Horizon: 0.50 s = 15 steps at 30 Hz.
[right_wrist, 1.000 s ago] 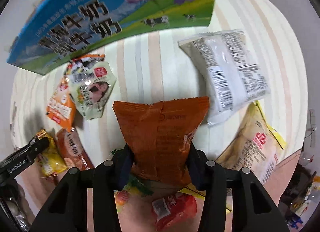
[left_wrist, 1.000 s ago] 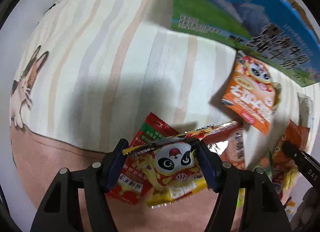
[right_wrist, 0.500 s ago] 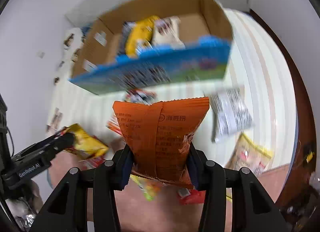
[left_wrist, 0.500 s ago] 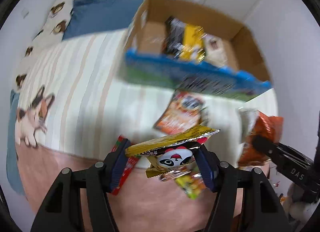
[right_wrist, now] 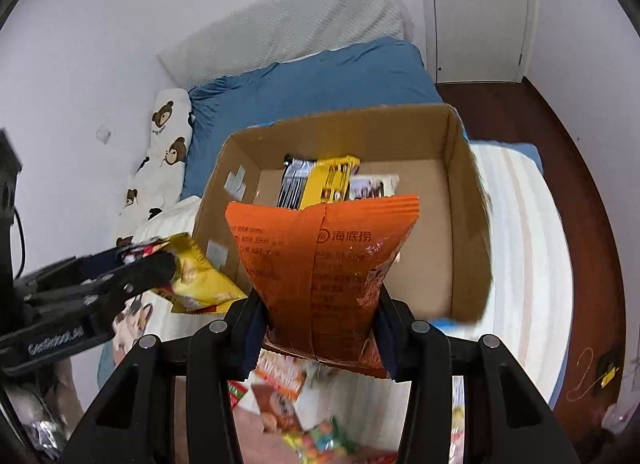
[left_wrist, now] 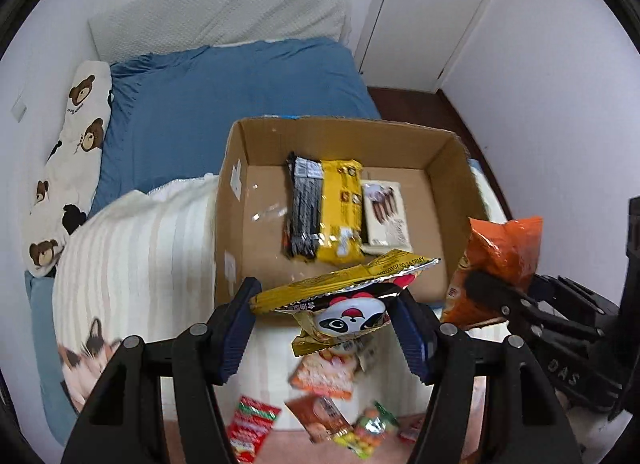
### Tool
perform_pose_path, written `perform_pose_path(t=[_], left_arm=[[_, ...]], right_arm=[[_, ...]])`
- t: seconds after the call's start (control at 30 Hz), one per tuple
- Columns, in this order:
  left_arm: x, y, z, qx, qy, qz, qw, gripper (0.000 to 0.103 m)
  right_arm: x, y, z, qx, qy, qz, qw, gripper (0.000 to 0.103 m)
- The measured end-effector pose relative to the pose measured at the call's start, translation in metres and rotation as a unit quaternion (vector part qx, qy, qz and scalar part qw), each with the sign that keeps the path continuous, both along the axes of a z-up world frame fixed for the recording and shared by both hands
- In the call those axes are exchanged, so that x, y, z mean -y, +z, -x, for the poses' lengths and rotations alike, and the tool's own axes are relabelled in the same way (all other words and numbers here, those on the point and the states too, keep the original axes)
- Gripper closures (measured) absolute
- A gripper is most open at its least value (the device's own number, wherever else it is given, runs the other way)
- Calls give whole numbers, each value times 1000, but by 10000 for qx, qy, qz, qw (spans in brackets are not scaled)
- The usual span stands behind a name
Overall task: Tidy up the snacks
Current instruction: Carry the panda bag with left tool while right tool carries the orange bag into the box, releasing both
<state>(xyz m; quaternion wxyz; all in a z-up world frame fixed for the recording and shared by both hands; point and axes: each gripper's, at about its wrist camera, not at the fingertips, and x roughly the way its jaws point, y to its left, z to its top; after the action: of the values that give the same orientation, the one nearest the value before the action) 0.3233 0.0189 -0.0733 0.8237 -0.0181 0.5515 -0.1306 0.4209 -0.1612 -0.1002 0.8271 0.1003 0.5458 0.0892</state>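
My left gripper (left_wrist: 324,324) is shut on a yellow panda snack bag (left_wrist: 344,296) and holds it high in front of the open cardboard box (left_wrist: 236,200). My right gripper (right_wrist: 318,328) is shut on an orange snack bag (right_wrist: 320,264), also raised before the box (right_wrist: 468,224). The box holds a black-and-yellow packet (left_wrist: 324,212) and a white chocolate-stick pack (left_wrist: 386,212). The right gripper with its orange bag (left_wrist: 500,260) shows at the right of the left wrist view. The left gripper with the yellow bag (right_wrist: 196,276) shows at the left of the right wrist view.
The box stands on a striped blanket (left_wrist: 140,248) on a bed with a blue sheet (left_wrist: 224,92). Several loose snack packs (left_wrist: 324,400) lie below the grippers near the blanket's front edge. A bear-print pillow (left_wrist: 72,168) lies left. A door (left_wrist: 432,12) is behind.
Both grippers have risen from low over the blanket, each carrying its bag. The views now look down into the open box instead of at its printed side.
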Motion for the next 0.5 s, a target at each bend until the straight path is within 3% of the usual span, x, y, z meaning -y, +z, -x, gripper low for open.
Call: perform_pose_path(t=[0.2,0.5], left_arm=[[4,-45,-59,-727,-114,-182,9971,41],[10,-129,-89,-1796,-290,-605,9814,41]], right_arm=[[-12,-42,-52,-426,129,152,9989,54],[-24,-125,-78,-1233,295,206,9917,54]])
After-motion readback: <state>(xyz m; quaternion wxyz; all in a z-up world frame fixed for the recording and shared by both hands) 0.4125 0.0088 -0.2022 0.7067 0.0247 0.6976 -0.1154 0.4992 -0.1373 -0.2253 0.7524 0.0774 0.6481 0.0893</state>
